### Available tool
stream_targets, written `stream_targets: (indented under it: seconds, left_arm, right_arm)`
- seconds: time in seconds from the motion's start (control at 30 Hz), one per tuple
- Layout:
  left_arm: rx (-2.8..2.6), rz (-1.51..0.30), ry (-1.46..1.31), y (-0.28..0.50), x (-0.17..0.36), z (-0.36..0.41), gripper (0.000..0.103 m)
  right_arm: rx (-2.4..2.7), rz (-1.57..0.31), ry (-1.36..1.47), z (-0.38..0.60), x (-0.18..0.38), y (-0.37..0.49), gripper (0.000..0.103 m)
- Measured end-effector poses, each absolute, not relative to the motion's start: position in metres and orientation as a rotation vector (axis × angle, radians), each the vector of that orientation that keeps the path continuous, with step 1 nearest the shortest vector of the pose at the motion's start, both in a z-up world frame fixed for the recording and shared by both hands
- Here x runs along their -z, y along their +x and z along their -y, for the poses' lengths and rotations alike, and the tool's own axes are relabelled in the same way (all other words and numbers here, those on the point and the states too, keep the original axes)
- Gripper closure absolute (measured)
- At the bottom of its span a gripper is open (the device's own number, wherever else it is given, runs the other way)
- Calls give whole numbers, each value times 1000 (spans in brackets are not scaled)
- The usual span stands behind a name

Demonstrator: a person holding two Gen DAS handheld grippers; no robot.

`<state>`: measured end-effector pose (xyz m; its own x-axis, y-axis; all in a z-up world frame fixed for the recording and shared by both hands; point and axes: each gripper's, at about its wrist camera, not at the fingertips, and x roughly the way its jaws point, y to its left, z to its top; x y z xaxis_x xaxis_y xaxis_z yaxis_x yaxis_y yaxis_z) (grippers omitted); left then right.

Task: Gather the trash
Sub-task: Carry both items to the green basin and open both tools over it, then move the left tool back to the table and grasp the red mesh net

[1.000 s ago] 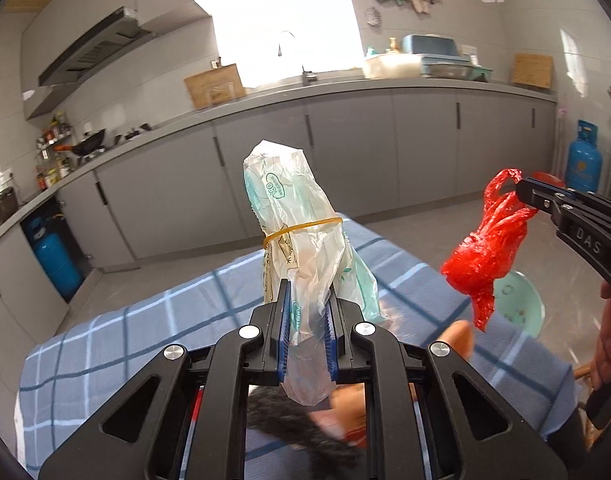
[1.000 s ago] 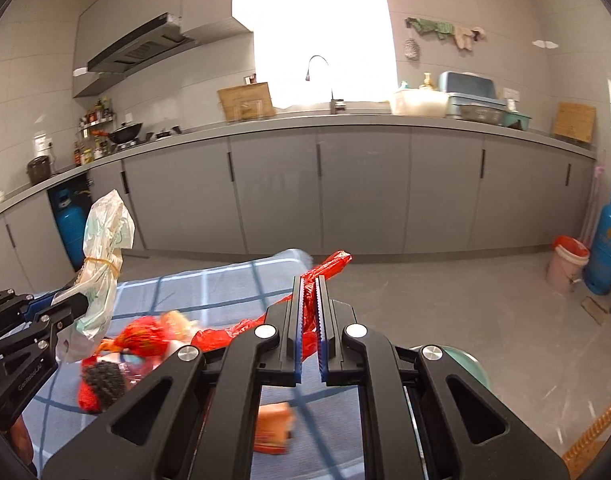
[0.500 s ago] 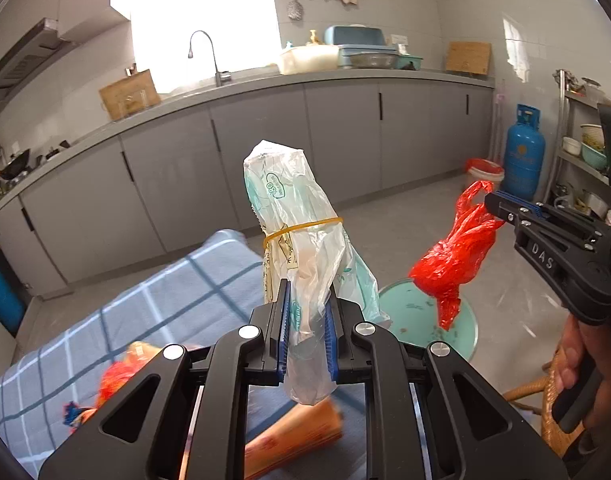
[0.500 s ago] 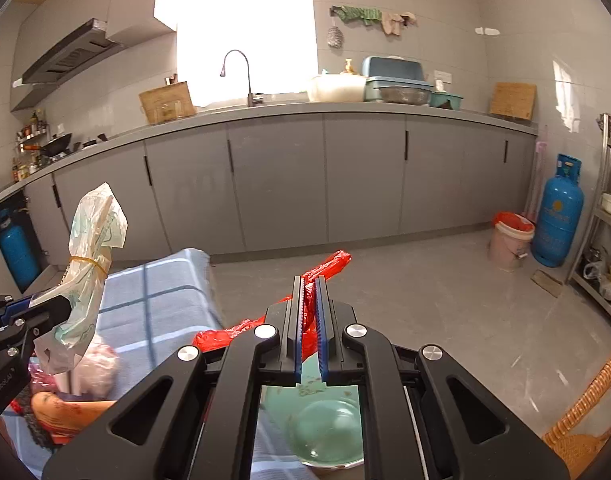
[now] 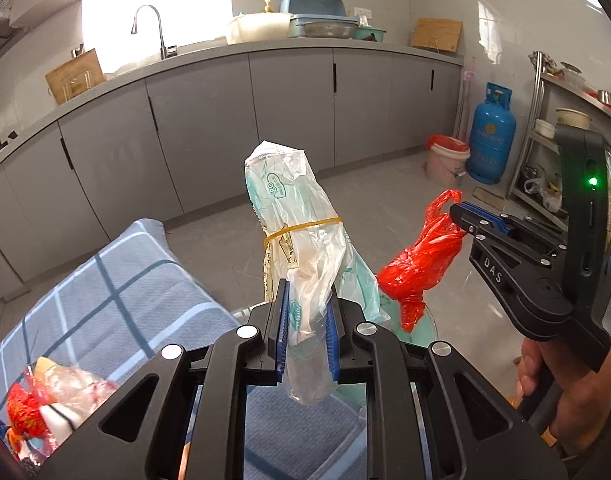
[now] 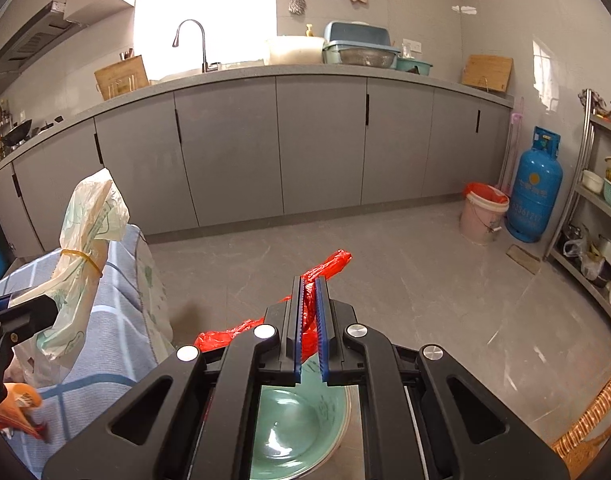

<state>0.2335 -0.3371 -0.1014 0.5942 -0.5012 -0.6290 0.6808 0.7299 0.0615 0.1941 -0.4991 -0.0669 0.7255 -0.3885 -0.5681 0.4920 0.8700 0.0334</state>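
Note:
My left gripper (image 5: 305,304) is shut on a clear and pale green plastic bag (image 5: 301,220) bound by a yellow rubber band; the bag stands up from the blue pads. The same plastic bag (image 6: 85,248) and left gripper (image 6: 25,308) show at the left of the right wrist view. My right gripper (image 6: 310,292) is shut on a crumpled red plastic bag (image 6: 329,264), whose bulk hangs below the fingers. In the left wrist view the red bag (image 5: 421,264) dangles from the right gripper (image 5: 459,218), held by a hand (image 5: 565,396). Both bags hang over a green basin (image 6: 301,424).
A table with a blue checked cloth (image 5: 117,288) lies at the left, with more wrappers (image 5: 45,396) on it. Grey cabinets (image 6: 321,140) line the far wall. A lined bucket (image 6: 483,212) and a blue gas cylinder (image 6: 537,188) stand on the floor at right, beside a metal shelf (image 6: 601,208).
Both grippers have swung right and downward, off the table, carrying their bags. The green basin now lies under them and the bucket and gas cylinder have come into view.

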Motion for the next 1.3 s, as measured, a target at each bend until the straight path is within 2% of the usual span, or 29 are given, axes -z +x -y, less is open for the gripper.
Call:
stream_targets:
  seconds: [0.17,0.23,0.27,0.3,0.33,0.37,0.53,0.63,0.87,1.3]
  left_arm:
    - [723,-644,324,238,115,353,84]
    - [732,-655,331,241,121,358,79]
    - [728,-661,337,242,125,360,68]
    - [732,-666,341,242,128,361,53]
    - [733,-663,346,242,130,361,47]
    - [713,-656,355,241,131,360,39]
    - [677,-654,359,242,128,350,38]
    - [646,-628,358,237,119,336,28]
    - [586,-572,353,211,96,293,20]
    - [425,-521,343,184,72,185,19]
  right_arm:
    - [492,-600,204,511,84,206,92]
    - [496,-604,208,514,91,210,91]
    - [499,-607,212,515,95,212,89]
    - [497,-604,221,516,97,212,80]
    - [495,-604,231,517,100,212,64]
    - [499,-608,235,518,102,212,59]
    - [516,-620,253,517,103,200,58]
    - [527,-614,279,513,98,187,53]
    - [493,-592,311,481,75,163,44]
    - [287,-580,230,366,40,171,39]
